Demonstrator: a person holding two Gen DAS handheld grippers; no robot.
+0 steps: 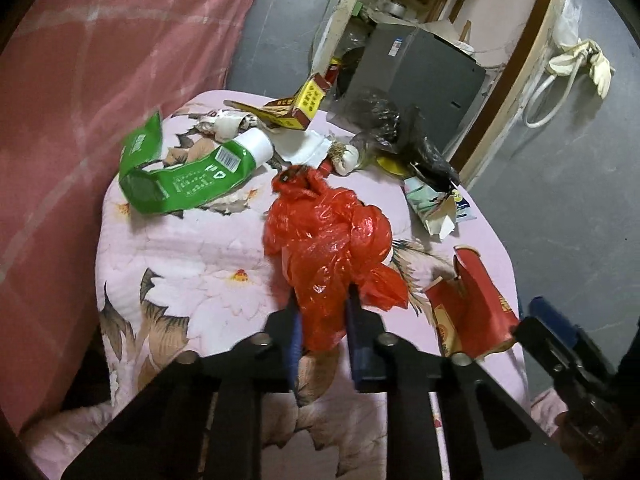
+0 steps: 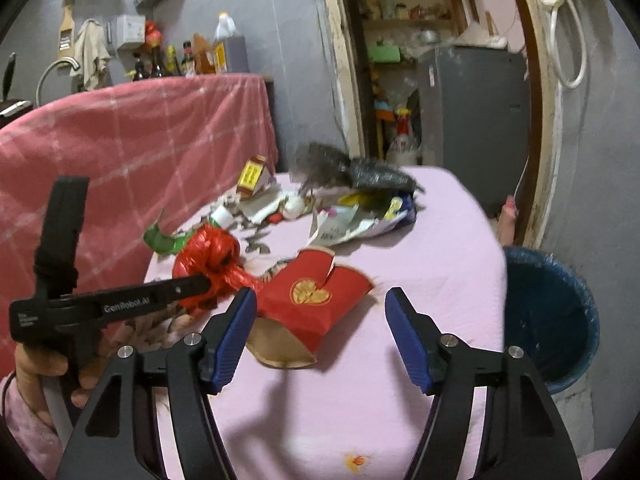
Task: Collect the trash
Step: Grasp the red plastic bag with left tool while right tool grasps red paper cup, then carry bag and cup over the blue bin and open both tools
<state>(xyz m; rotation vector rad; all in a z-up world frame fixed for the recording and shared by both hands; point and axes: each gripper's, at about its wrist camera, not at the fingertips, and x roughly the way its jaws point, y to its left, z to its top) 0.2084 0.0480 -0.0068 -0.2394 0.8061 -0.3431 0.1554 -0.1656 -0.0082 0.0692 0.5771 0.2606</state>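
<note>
The left claw [image 1: 320,320] is squeezed tight on the crumpled red plastic bag [image 1: 328,240]; the bag bunches up in front of it, over the middle of the counter with its pink flowered quilt cover [image 1: 192,264]; from these pictures I cannot tell if the bag is lifted or touching the cover.

The right claw [image 2: 322,328] is wide apart and holds nothing; just in front of it, a bit to its left, lies the torn red cardboard box with a gold heart [image 2: 316,300]; the box lies flat on the counter and its long side runs slantwise, from near the claw's left blue finger [image 2: 236,332] up and away to the right; the finger tip looks just beside the box's near edge, maybe touching.

The round blue trash bin [image 2: 548,320] stands on the floor at the right side of the counter, close by the right claw; so the right claw is nearer to both the red box and the bin, and the left claw would have to carry its bag across to the right.

More trash waits at the far end: a bent green toothpaste tube with a white cap [image 1: 192,172], a small yellow and red box [image 1: 304,104], a crinkled black plastic bag [image 1: 400,136] and a torn white paper carton [image 1: 432,208].

I think the next move is to slide the right claw a little left and close it on the red box.
</note>
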